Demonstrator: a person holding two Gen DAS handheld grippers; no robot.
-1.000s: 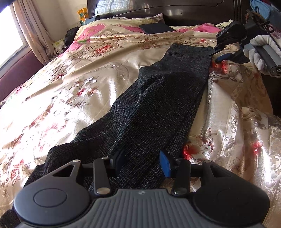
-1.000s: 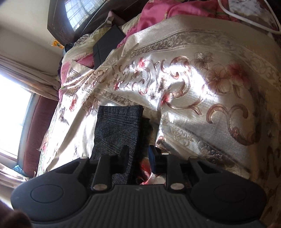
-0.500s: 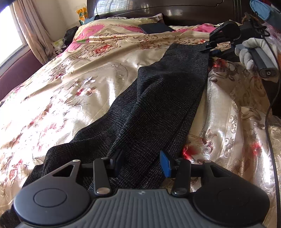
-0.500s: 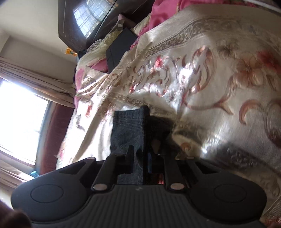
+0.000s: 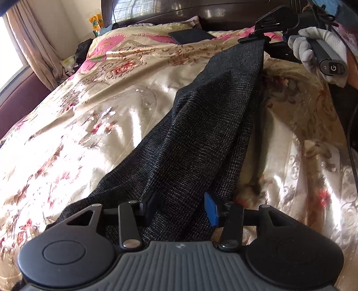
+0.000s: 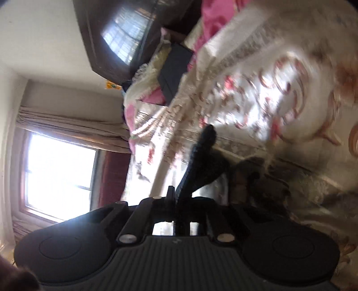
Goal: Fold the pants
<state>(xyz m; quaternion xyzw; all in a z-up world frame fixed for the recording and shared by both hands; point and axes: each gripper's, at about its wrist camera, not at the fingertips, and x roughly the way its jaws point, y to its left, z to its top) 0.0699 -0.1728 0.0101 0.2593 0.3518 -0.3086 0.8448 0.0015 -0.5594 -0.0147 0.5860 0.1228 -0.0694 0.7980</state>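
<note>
Dark grey pants (image 5: 212,125) lie lengthwise on the floral bedspread (image 5: 89,125), folded leg on leg. My left gripper (image 5: 182,208) is open at the near end, its fingers on either side of the cloth. My right gripper (image 5: 264,38) is shut on the far end of the pants and lifts it off the bed. In the right wrist view the gripper (image 6: 179,197) is shut on the pants' edge (image 6: 201,161), which stands up between its fingers.
A dark flat folded item (image 5: 190,37) lies near the pillows by the dark wooden headboard (image 5: 223,13). A window with curtains (image 5: 33,44) is on the left. A cable (image 5: 349,134) hangs at the right bed edge.
My right gripper has closed on the far end of the pants and raised it off the bed. The cloth has pulled taut toward it. My left gripper has stayed in place.
</note>
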